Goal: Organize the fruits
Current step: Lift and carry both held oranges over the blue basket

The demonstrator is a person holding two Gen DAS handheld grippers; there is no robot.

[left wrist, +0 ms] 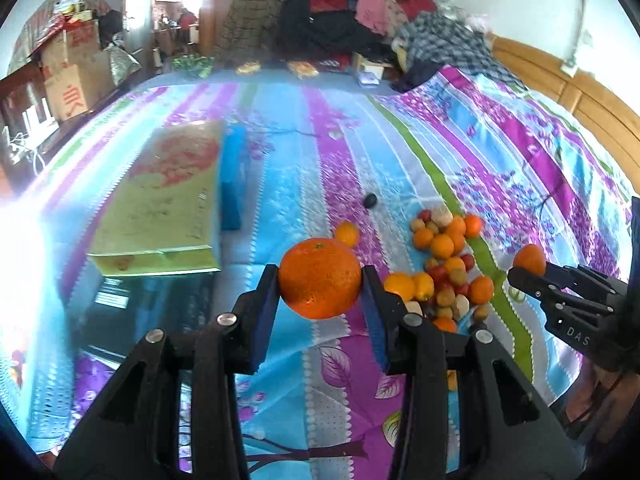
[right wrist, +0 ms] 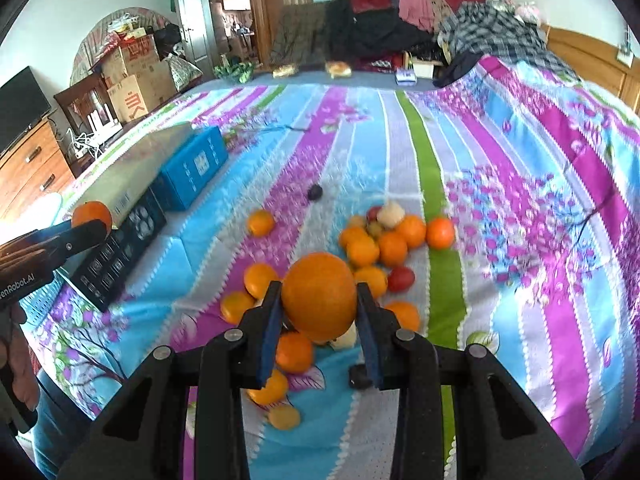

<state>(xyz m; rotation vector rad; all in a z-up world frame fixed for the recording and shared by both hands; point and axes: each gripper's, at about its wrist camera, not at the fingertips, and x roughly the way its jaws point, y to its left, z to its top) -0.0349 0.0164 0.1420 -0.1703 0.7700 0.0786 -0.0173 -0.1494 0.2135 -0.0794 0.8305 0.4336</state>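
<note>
In the left wrist view my left gripper (left wrist: pixel 320 280) is shut on a large orange (left wrist: pixel 319 276), held above the bedspread. At the right of that view my right gripper (left wrist: pixel 524 270) grips another orange (left wrist: pixel 531 257). The right wrist view shows the right gripper (right wrist: pixel 318 300) shut on its orange (right wrist: pixel 318 294) above the fruit pile (right wrist: pixel 384 240). This pile of oranges, small red fruits and pale ones (left wrist: pixel 444 264) lies on the bed. The left gripper (right wrist: pixel 94 227) with its orange (right wrist: pixel 91 213) is at the left edge.
A yellow-green flat box (left wrist: pixel 160 200), a blue box (right wrist: pixel 196 168) and a black box (right wrist: pixel 120 248) lie together on the left of the bed. A small dark fruit (right wrist: pixel 315 192) lies alone. Clothes (right wrist: pixel 460 20) are heaped at the far end. A person's hand (right wrist: pixel 20 372) shows lower left.
</note>
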